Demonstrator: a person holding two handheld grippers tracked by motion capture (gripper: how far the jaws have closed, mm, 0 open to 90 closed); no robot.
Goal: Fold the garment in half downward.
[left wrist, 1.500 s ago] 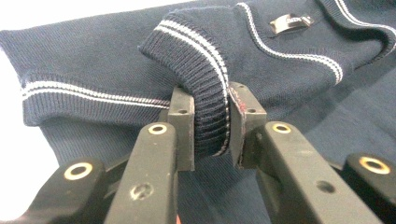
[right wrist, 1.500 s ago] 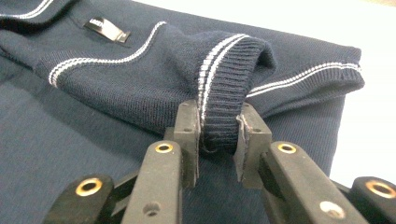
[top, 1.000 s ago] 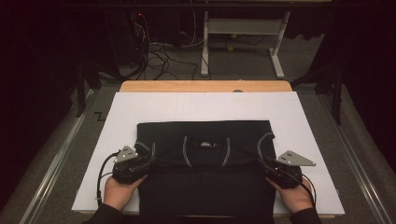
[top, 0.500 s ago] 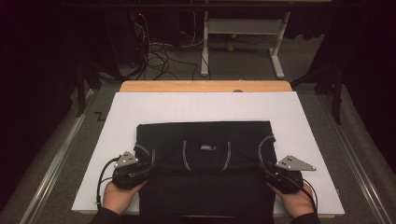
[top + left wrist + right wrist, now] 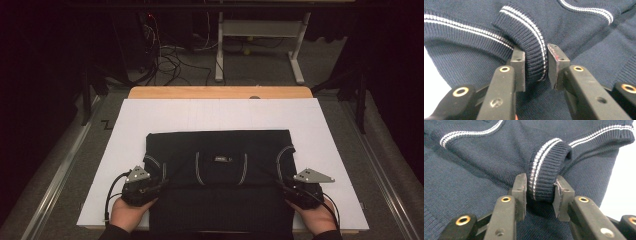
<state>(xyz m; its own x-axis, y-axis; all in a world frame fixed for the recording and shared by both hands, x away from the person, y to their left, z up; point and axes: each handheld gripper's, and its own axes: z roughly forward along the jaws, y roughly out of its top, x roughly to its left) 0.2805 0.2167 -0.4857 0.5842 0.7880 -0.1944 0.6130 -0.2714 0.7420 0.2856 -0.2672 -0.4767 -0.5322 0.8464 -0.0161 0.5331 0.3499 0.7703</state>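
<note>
A dark navy sweater (image 5: 220,150) with white-striped trim lies folded flat on a white sheet (image 5: 325,130). My left gripper (image 5: 161,183) is at its lower left, held in a hand. In the left gripper view, my left gripper (image 5: 535,50) has the ribbed left cuff (image 5: 534,37) between its pads, and both pads touch it. My right gripper (image 5: 281,185) is at the lower right. In the right gripper view, my right gripper (image 5: 540,178) pinches the right cuff (image 5: 549,157) the same way. Both pairs of jaws have just been opening, so the grip is looser.
The sheet covers a wooden table (image 5: 220,92) whose far edge shows. Metal rails (image 5: 55,175) run along both sides. Beyond the table are floor cables (image 5: 170,60) and a white desk frame (image 5: 295,55). Bare sheet lies left, right and beyond the sweater.
Both grippers have shifted slightly toward the person, with the cuffs still in them. The sweater otherwise lies as before.
</note>
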